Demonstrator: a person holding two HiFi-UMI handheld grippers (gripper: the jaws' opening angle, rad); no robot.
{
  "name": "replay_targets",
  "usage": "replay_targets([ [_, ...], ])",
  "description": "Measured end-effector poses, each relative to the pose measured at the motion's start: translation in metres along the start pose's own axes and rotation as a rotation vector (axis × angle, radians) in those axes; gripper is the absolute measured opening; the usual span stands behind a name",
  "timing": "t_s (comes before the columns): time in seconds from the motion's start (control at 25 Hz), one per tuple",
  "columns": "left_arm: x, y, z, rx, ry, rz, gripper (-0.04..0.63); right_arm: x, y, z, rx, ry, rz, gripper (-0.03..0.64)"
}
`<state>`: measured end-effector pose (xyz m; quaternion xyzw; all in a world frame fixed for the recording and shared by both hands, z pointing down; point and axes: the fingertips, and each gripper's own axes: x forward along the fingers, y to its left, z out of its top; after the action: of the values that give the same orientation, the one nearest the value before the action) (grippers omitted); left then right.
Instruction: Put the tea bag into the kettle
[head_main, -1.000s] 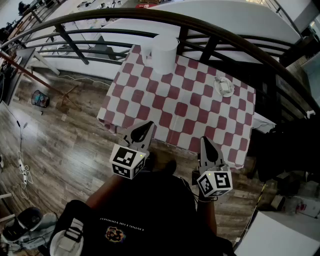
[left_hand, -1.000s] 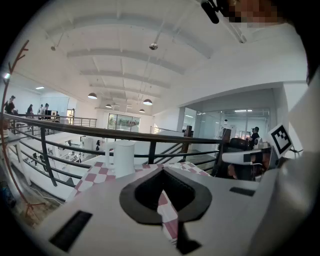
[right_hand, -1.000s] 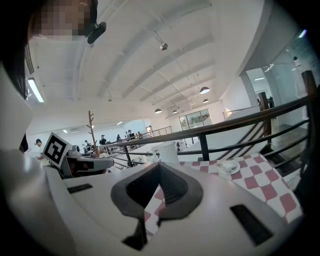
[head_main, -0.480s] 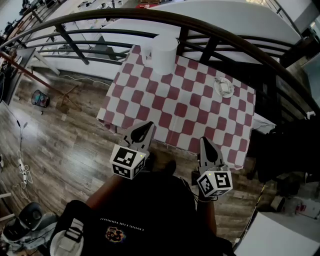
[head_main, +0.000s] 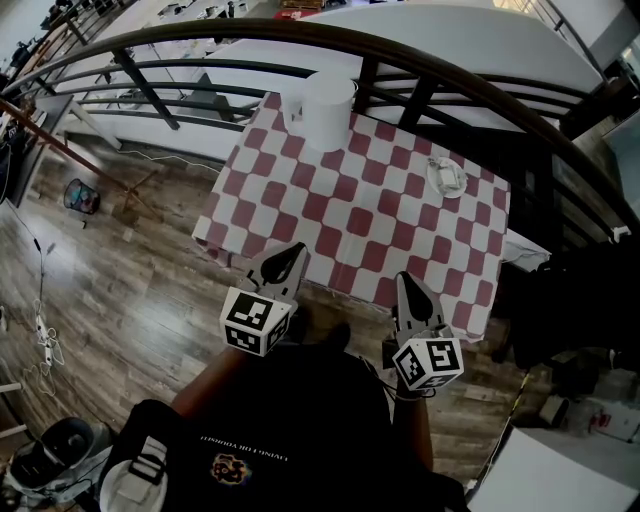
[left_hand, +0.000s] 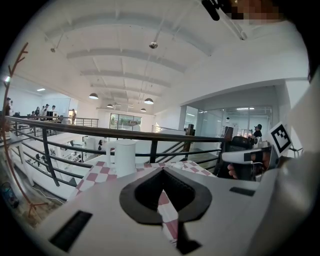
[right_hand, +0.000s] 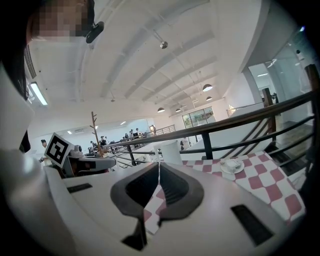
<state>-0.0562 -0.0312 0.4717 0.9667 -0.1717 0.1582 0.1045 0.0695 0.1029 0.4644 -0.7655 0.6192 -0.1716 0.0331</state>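
Head view: left hand-held gripper (head_main: 288, 252) and right hand-held gripper (head_main: 408, 282) both closed on nothing, short of the counter (head_main: 350, 215). Tea bag (head_main: 448, 172) lay on its saucer (head_main: 433, 184) (far right corner), well apart from the kettle (head_main: 328, 105). Right jaws needed opening before reaching.

The red-and-white checked table (head_main: 360, 215) carries a white kettle (head_main: 328, 110) at its far edge and a small saucer (head_main: 447, 176) well apart.

Surface (head_main: 340, 215) under red-white checked cloth, backed against dark curved railing (head_main: 400, 52). Wooden plank floor (head_main: 130, 290) at left (white cable (head_main: 42, 290) trailing across it). Distant people (left_hand: 45, 111) beyond railing.
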Motion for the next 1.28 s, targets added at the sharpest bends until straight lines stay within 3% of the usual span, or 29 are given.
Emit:
replay_targets([
  [0.32,0.004,0.0,0.016,0.029,-0.027,0.051,-0.005,0.015,-0.014,0.02,-0.069,-0.012,0.038,0.017],
  [0.64,0.023,0.009,0.054,0.087,-0.083,0.126,-0.005,0.046,-0.02,0.079,-0.163,-0.094,0.138,0.017],
  [0.8,0.033,0.028,0.084,0.087,-0.132,0.187,-0.005,0.071,-0.023,0.109,-0.215,-0.144,0.19,0.017],
  [1.0,0.051,0.054,0.118,0.178,-0.175,0.231,-0.005,0.116,-0.027,0.133,-0.24,-0.168,0.232,0.017],
  [1.28,0.089,0.106,0.158,0.197,-0.164,0.279,-0.005,0.205,-0.027,0.149,-0.241,-0.108,0.264,0.017],
])
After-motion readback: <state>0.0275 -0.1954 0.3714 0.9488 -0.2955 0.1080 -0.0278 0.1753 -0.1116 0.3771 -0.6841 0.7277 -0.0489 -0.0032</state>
